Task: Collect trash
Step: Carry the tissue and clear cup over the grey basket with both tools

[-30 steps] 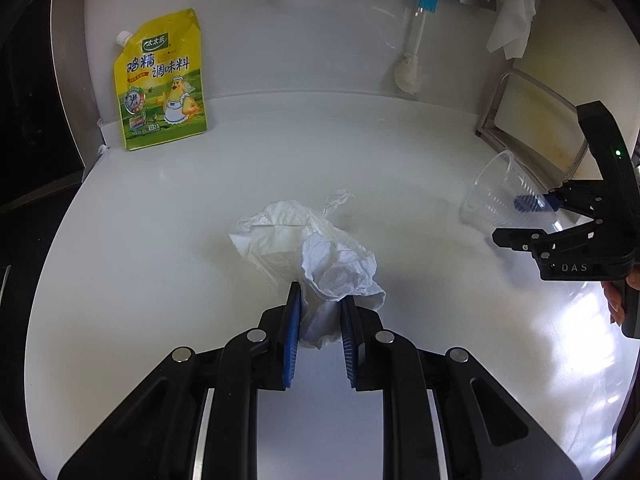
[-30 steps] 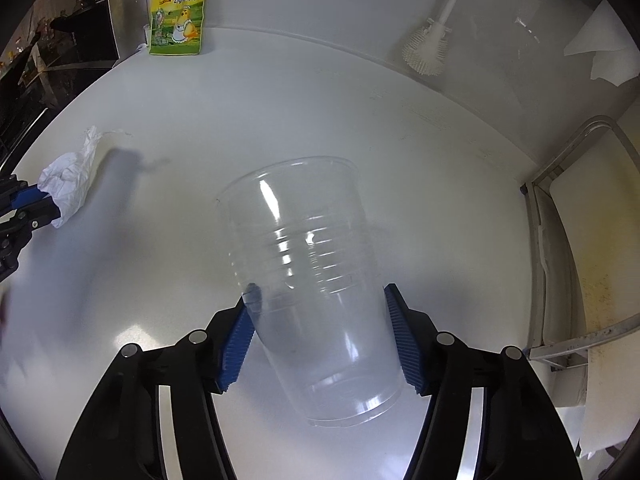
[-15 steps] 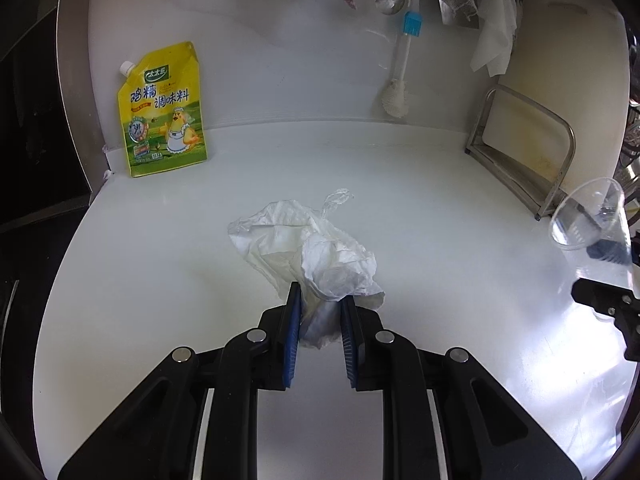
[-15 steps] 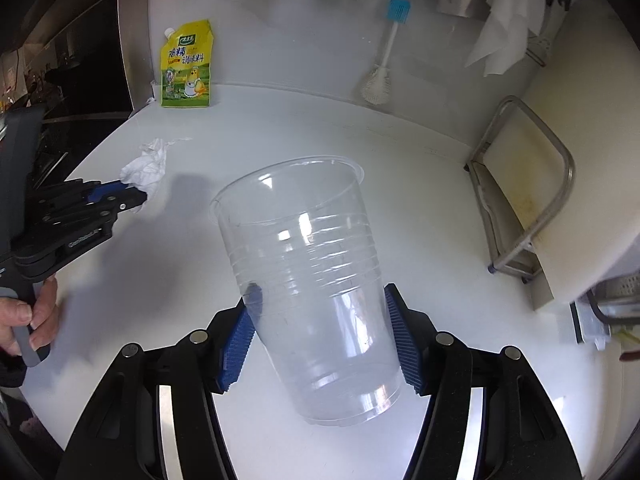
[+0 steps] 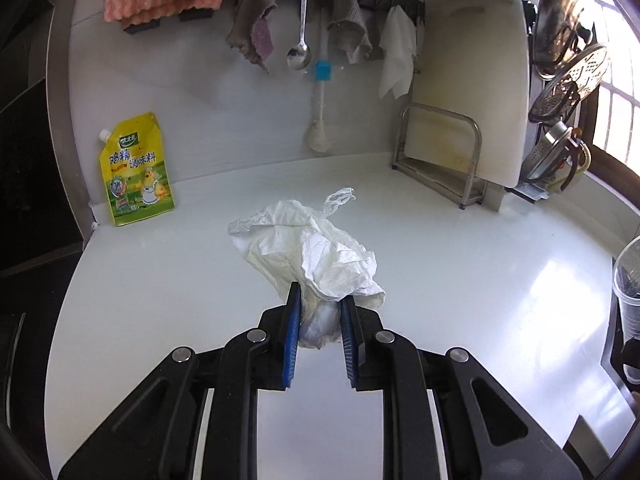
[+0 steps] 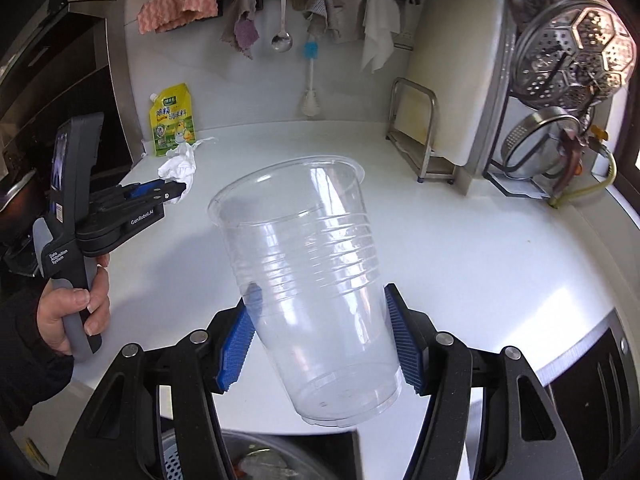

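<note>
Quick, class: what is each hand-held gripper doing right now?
Left hand-held gripper: closed on the crumpled white bag.
Right hand-held gripper: closed on the clear plastic cup.

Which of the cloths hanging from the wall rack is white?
The white cloth at the rack's right end, next to the cutting board. The others are pink or grey, further left.

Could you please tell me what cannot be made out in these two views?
- Right wrist view: the bin below the plastic cup is cut off by the bottom edge and the gripper.
- Left wrist view: the crumpled tissue hides its own underside; the cup is cut by the right edge.
</note>
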A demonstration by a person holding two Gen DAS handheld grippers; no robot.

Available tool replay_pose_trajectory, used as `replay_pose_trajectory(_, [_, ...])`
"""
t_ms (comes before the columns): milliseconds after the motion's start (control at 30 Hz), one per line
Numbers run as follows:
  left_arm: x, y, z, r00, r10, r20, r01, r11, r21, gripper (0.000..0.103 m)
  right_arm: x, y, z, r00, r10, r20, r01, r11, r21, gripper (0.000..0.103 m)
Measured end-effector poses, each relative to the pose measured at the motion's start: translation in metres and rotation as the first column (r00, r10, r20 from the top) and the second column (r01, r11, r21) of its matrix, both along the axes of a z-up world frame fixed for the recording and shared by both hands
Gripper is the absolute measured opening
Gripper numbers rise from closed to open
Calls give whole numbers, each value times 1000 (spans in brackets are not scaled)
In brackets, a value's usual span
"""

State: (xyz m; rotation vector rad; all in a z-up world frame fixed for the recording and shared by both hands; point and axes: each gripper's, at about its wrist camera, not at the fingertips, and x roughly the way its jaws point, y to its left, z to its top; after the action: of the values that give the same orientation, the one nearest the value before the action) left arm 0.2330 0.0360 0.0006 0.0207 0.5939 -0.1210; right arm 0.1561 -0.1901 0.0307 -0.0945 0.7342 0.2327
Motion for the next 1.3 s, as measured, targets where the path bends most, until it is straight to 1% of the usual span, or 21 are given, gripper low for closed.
replay_pose_trajectory(133, [-47, 6, 10, 999, -31, -5, 31, 999, -13, 19, -58, -9, 1, 999, -35, 14, 34, 997, 68, 60])
replay_pose_trajectory(233, [-86, 7, 15, 997, -71, -16, 70, 997, -27, 19, -99, -8, -5, 997, -75, 26, 72, 994, 77, 60])
replay_pose_trajectory(300, [-110, 3, 16, 994, -104, -22, 103, 994, -37, 19, -126, -7, -11, 994, -105, 28, 102, 989, 109, 60])
replay_pose_trajectory(400, [-141, -10, 15, 986, -162, -44, 160, 986, -42, 19, -164, -6, -28, 983, -180, 26, 174, 972, 158, 60])
replay_pose_trajectory(467, [-161, -18, 14, 980, -194, -54, 191, 980, -50, 19, -186, -8, -39, 972, -233, 23, 224, 952, 210, 60])
replay_pose_trajectory(533, [-181, -26, 13, 976, -211, -46, 209, 977, -36, 19, -206, -13, -50, 962, -273, 14, 261, 931, 254, 60])
replay_pose_trajectory(600, [-200, -33, 11, 971, -234, -48, 233, 972, -33, 19, -223, -16, -58, 956, -294, -1, 283, 920, 269, 60])
replay_pose_trajectory(667, [-219, -41, 4, 963, -263, -68, 261, 965, -34, 19, -237, -17, -65, 952, -306, -11, 298, 918, 261, 60])
replay_pose_trajectory(767, [-243, -53, -12, 949, -296, -110, 292, 955, -53, 22, -256, -17, -75, 951, -309, -19, 305, 922, 239, 60])
replay_pose_trajectory(867, [-258, -63, -33, 941, -296, -163, 291, 955, -56, 22, -266, -17, -85, 944, -325, -45, 328, 923, 200, 60])
replay_pose_trajectory(967, [-265, -74, -50, 927, -310, -210, 309, 950, -39, 22, -274, -18, -94, 945, -320, -76, 328, 919, 216, 60])
replay_pose_trajectory(1033, [-267, -80, -60, 922, -310, -233, 313, 949, -22, 22, -277, -17, -99, 946, -315, -77, 324, 926, 194, 60])
replay_pose_trajectory(1100, [-268, -83, -67, 917, -307, -254, 312, 950, -20, 22, -277, -16, -105, 947, -309, -85, 320, 929, 184, 60])
replay_pose_trajectory(1167, [-269, -86, -73, 913, -305, -269, 311, 950, -20, 22, -276, -17, -109, 947, -305, -98, 319, 927, 199, 60])
replay_pose_trajectory(1267, [-270, -87, -76, 912, -299, -280, 308, 951, -13, 22, -274, -17, -113, 948, -298, -111, 315, 929, 193, 60])
replay_pose_trajectory(1300, [-271, -87, -77, 913, -296, -279, 305, 952, -12, 24, -273, -17, -114, 949, -295, -113, 312, 931, 191, 60])
